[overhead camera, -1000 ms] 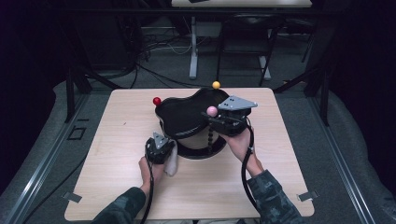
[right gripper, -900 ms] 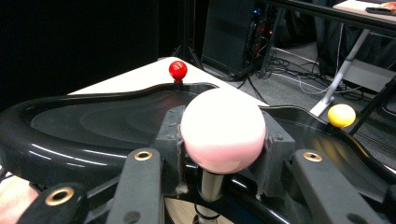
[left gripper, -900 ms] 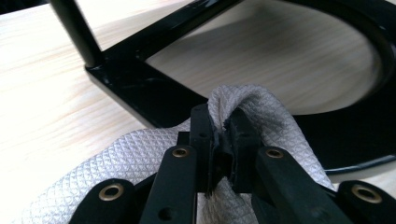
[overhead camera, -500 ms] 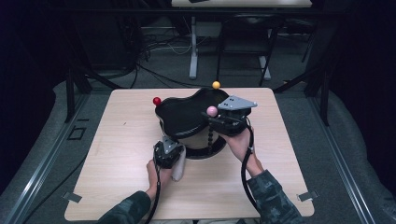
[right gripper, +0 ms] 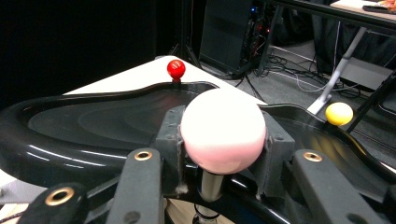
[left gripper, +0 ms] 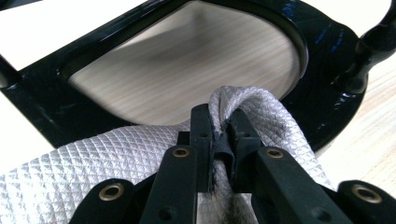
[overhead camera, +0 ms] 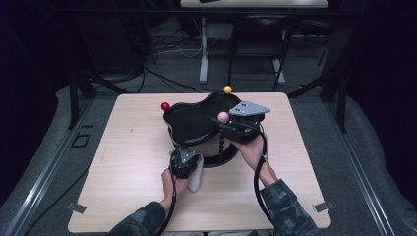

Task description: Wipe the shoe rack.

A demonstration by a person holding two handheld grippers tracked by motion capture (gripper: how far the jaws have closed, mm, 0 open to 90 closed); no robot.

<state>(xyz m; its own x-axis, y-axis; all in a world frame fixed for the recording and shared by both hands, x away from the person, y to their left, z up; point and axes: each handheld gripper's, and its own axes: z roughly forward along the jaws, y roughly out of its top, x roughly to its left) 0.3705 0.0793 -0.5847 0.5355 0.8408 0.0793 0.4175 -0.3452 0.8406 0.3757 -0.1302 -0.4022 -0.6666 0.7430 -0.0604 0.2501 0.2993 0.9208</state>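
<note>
A glossy black two-tier stand (overhead camera: 196, 125) sits on the middle of the tabletop (overhead camera: 123, 162), its curvy top tray carried on turned posts above a round base. It looks rigid, smooth and probably slippery, and top-heavy enough to tip if pushed low, so the knobs on its rim are the natural handholds. The right claw (overhead camera: 227, 123) is clamped on the pink ball knob (right gripper: 223, 130) at the tray's near right edge, one jaw pressing each side, which should steady the piece. A red knob (overhead camera: 165, 106) stands at the far left of the rim and a yellow knob (overhead camera: 227, 89) at the far edge.

The left claw (overhead camera: 184, 162) is pinched tight on a folded white quilted cloth (left gripper: 261, 116), soft and light, bunched up between its jaws just at the near rim of the base (left gripper: 327, 107). Most of the cloth hangs loose toward the near side, so it will drag and fold as it wipes; a grip nearer its middle would give a fuller pad.

The tabletop is pale wood grain, flat and bare apart from the stand. Around it lies grey floor with cables (overhead camera: 162, 73), a white table leg (overhead camera: 203, 49) at the far side and dark surroundings.
</note>
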